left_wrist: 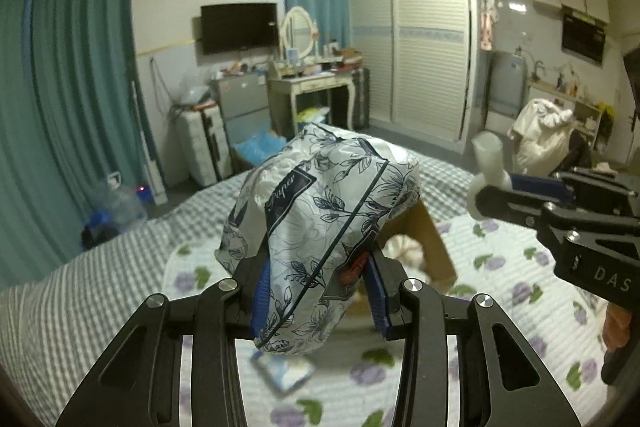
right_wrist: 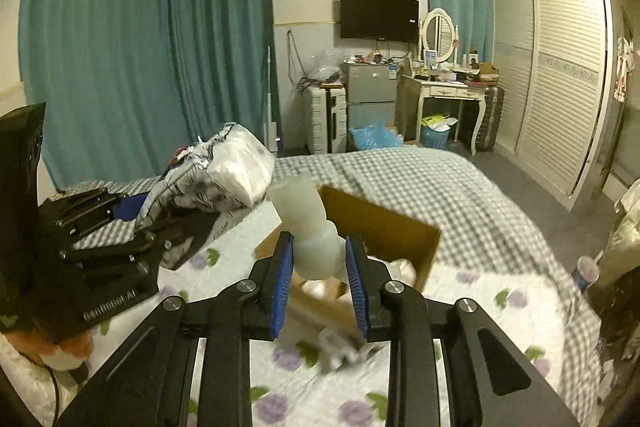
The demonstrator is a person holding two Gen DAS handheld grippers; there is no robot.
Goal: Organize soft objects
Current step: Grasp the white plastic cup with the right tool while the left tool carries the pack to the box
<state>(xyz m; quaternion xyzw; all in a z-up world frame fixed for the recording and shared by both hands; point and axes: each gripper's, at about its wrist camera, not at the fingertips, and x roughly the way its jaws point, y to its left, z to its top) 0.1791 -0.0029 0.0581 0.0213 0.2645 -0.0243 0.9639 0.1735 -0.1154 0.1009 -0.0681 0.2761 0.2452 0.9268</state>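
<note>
My left gripper is shut on a floral blue-and-white tissue pack and holds it up above the bed; the pack also shows in the right wrist view. My right gripper is shut on a soft white squeezy object, held over an open cardboard box. That box lies behind the pack in the left wrist view, with pale soft items inside. The right gripper shows at the right of the left wrist view, holding the white object.
A flowered quilt and a grey checked blanket cover the bed. A small blue-white packet lies on the quilt under the left gripper. A white item lies near the box. Suitcase, fridge, dressing table and wardrobe stand beyond the bed.
</note>
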